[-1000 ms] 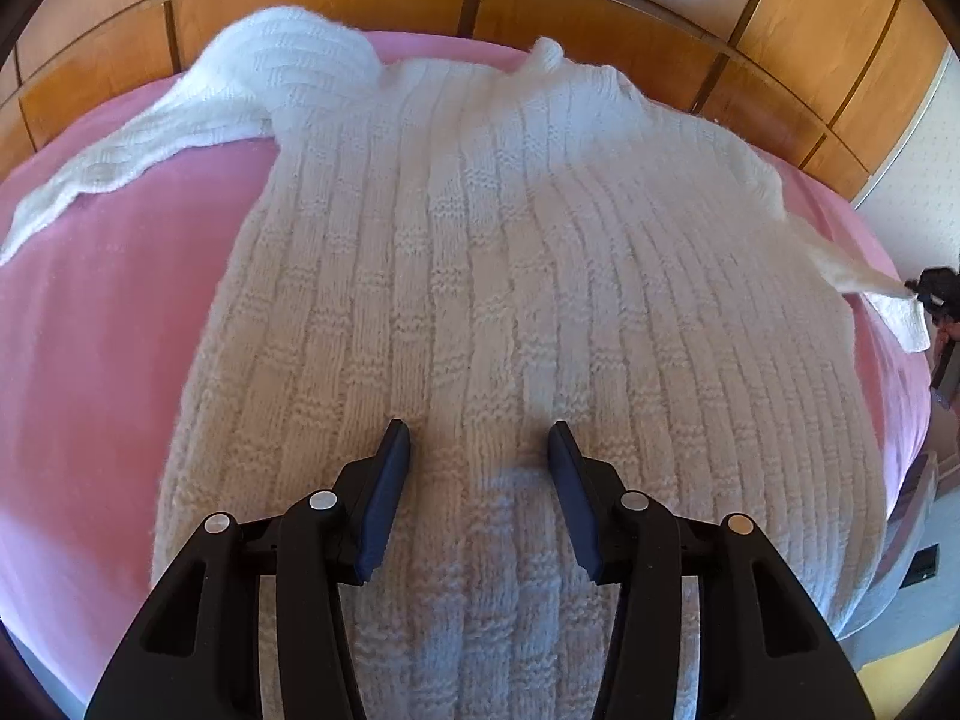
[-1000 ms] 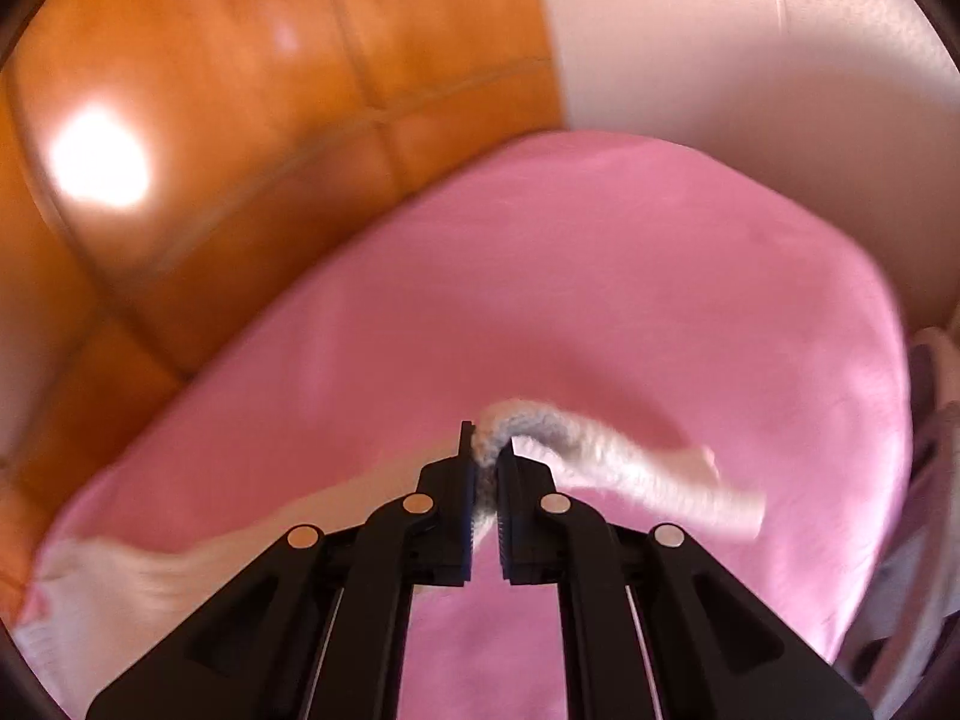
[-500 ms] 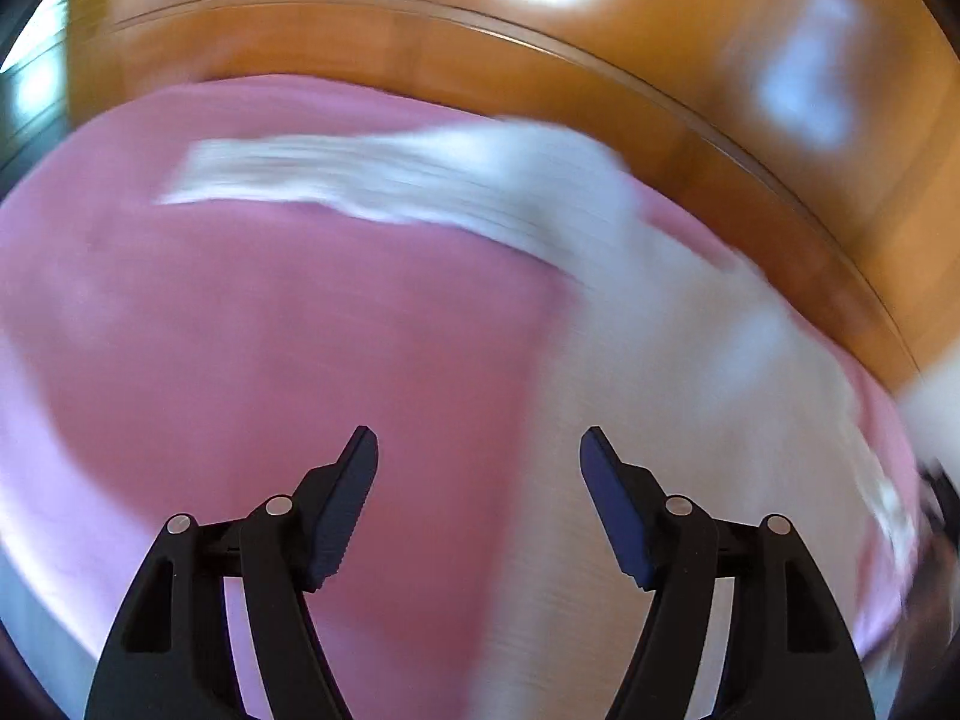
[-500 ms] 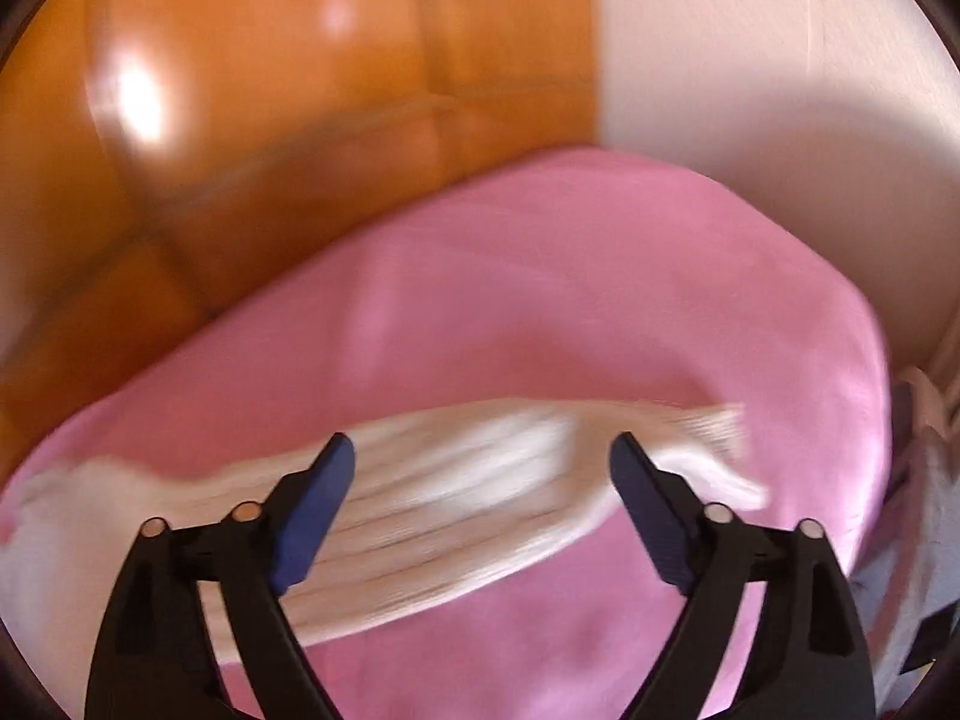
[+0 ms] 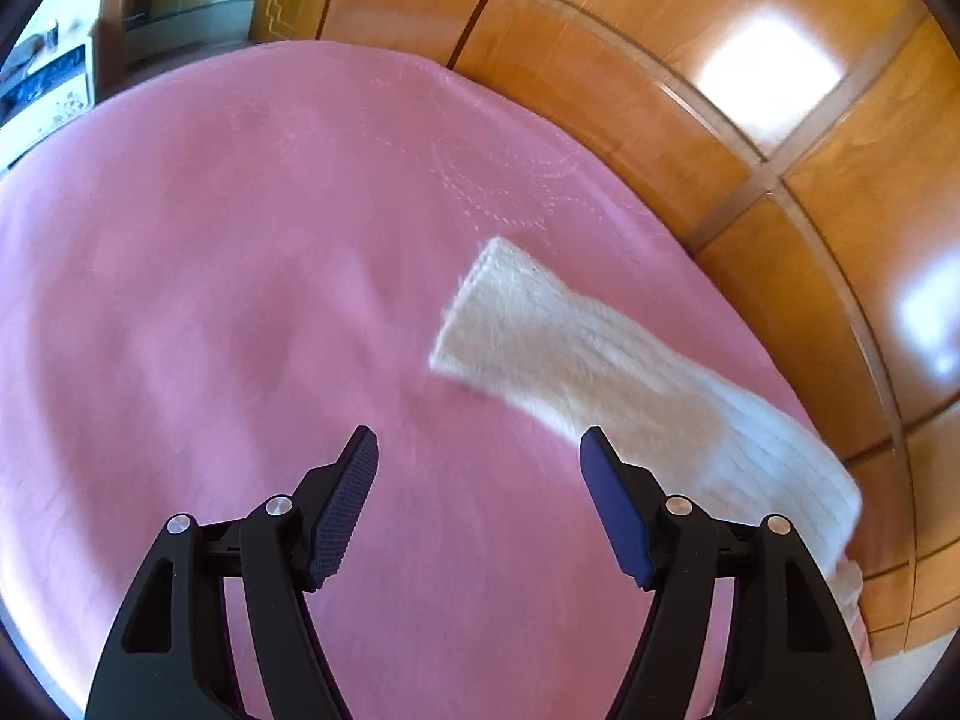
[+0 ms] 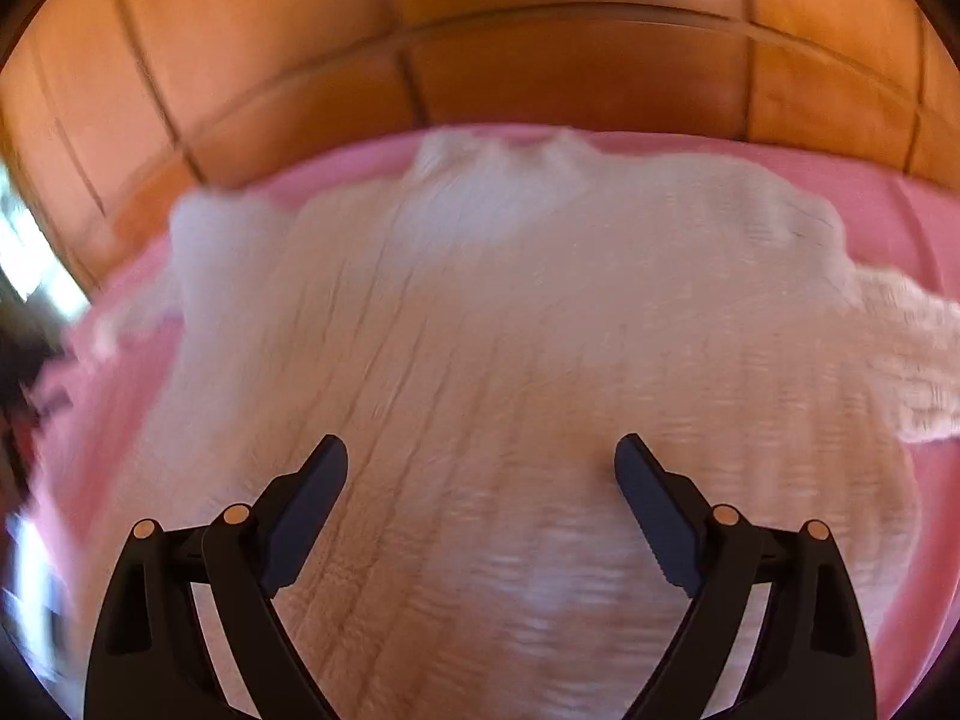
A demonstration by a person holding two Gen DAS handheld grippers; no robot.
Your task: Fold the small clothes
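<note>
Currently both grippers are released, nothing between the fingers on either side.

Left gripper (image 5: 479,450): fingers spread wide, hovering over bare pink bedspread (image 5: 240,300). A white knit sleeve (image 5: 576,354) lies flat on the bedspread ahead and to the right of it. The cuff end points toward the middle of the bed; the rest runs back toward the lower right and passes behind the right-hand finger (image 5: 612,510). Cannot tell if that finger touches the knit or just sits in front of it. The left-hand finger is over pink cloth only. Faint stitched swirls show in the bedspread beyond the cuff. Wood panelling (image 5: 720,120) borders the far edge of the bed, with bright window glare on it.

Right gripper (image 6: 480,462): fingers equally wide apart, over the body of the white sweater (image 6: 480,312). The sweater lies spread flat on the pink bedspread (image 6: 900,210), ribs running away from the camera, neckline at the far end near the wood panelling (image 6: 540,60). One sleeve (image 6: 912,348) goes off to the right, the other side bunches toward the left edge. Both fingertips sit over the lower body of the knit; contact with it not clear. This view is motion-blurred, so the knit pattern and the left edge of the scene are hard to read.
</note>
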